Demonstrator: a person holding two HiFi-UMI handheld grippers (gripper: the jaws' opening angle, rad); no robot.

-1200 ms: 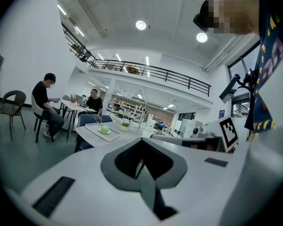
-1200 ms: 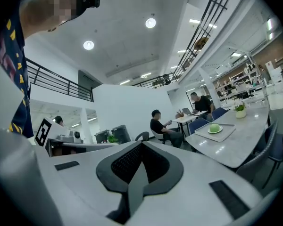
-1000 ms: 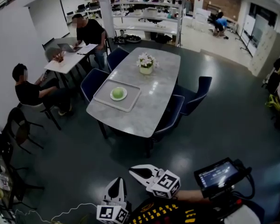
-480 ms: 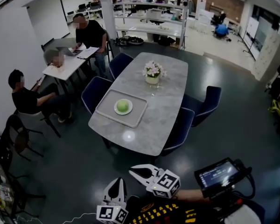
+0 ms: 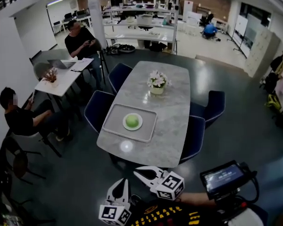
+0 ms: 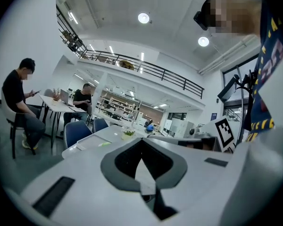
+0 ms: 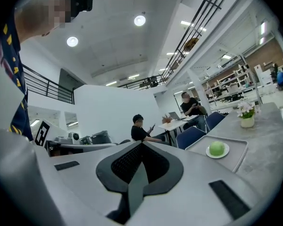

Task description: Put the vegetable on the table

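A round green vegetable [image 5: 132, 121] lies on a white plate [image 5: 132, 126] inside a grey tray [image 5: 114, 124] on the long marble table [image 5: 167, 112]. In the right gripper view the vegetable [image 7: 217, 148] shows on its plate, far ahead. Both grippers hang low at the bottom of the head view, well short of the table. My left gripper [image 5: 120, 183] is shut and holds nothing. My right gripper [image 5: 137, 171] is also shut and empty. In the left gripper view [image 6: 142, 147] the table is a distant strip.
A vase of white flowers [image 5: 156, 83] stands on the table beyond the tray. Dark blue chairs [image 5: 98, 108] ring the table. Two people sit at a smaller white table [image 5: 61, 79] at the left. Dark floor lies between me and the table.
The table with tray and vegetable has come nearer and lower in the head view. Both grippers keep their place at the bottom, still shut.
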